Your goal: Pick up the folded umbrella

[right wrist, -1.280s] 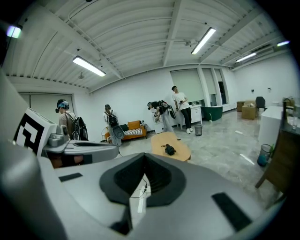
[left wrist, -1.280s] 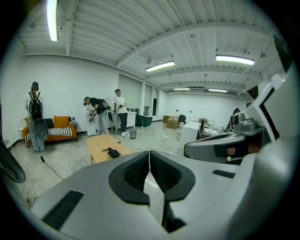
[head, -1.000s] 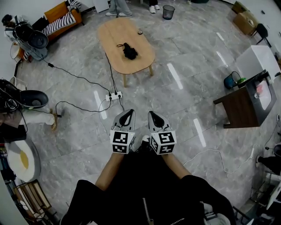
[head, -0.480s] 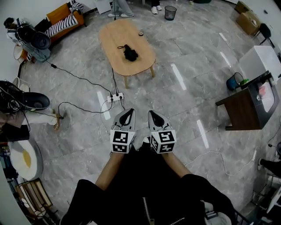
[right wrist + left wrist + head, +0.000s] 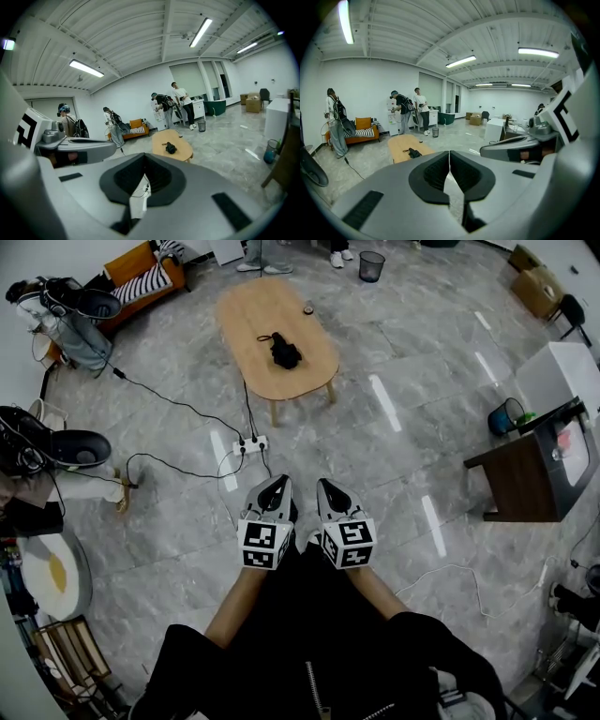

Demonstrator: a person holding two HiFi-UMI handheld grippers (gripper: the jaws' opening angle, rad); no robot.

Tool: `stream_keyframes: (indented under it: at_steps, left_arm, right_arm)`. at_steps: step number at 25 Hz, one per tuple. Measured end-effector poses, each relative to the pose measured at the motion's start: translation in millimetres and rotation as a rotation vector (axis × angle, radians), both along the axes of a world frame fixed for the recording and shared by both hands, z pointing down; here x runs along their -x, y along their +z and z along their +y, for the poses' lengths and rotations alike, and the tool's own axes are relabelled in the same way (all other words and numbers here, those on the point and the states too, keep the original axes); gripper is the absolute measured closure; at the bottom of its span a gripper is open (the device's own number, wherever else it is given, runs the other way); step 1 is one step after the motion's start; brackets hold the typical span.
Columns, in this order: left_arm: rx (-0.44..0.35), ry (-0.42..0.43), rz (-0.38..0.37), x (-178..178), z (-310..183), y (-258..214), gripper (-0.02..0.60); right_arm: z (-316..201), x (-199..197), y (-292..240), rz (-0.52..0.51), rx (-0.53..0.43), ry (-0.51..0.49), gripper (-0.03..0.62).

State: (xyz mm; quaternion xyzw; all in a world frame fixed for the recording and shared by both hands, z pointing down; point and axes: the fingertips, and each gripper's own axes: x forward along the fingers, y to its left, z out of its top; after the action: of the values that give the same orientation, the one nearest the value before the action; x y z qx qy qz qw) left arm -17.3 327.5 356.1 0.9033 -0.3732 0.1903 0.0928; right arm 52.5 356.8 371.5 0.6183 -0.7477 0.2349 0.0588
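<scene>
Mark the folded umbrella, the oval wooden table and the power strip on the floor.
folded umbrella (image 5: 285,352): head view, middle of its black bundle.
oval wooden table (image 5: 267,306): head view, bare top beyond the umbrella.
power strip (image 5: 248,441): head view, middle of its white body.

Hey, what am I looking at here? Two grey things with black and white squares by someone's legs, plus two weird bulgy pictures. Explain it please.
A person stands holding a handheld gripper in each hand: the left gripper and the right gripper. The patterned cubes are part of them. The top-down picture comes from a camera on the person's head. The two bulgy ones come from cameras riding on each gripper, looking along its jaws. Both pairs of jaws are closed and hold nothing. Ahead, across the floor, a wooden coffee table carries a black folded umbrella, untouched.
</scene>
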Motion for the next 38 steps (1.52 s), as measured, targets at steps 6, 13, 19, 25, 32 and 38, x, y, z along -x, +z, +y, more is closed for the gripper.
stream_keyframes:
  at_steps: [6,13,19,25,32,38]
  left_arm:
    - [0.007,0.004,0.02,2.0,-17.3,2.9,0.565]
    - [0.025,0.002,0.052,-3.3,-53.2,6.9,0.565]
    - [0.024,0.007,0.063,-0.6,-86.4,7.0,0.565]
    - [0.021,0.004,0.074,6.3,-120.5,7.9,0.565]
    - [0.018,0.016,0.091,8.0,-152.7,7.8,0.565]
    - [0.008,0.027,0.106,12.6,-180.3,3.1,0.565]
  right_arm:
    - [-16.1,3.4,1.5,0.021,0.004,-0.003,0.583]
    - [-47.1,-7.0,2.5,0.043,0.016,0.018,0.583]
    - [-76.4,0.9,3.8,0.057,0.023,0.008,0.583]
    - [-107.3,7.2,4.7,0.066,0.02,0.01,0.583]
    - [-135.2,8.2,4.4,0.085,0.019,0.024,0.584]
    - [-159.9,13.2,-0.4,0.102,0.011,0.035,0.583]
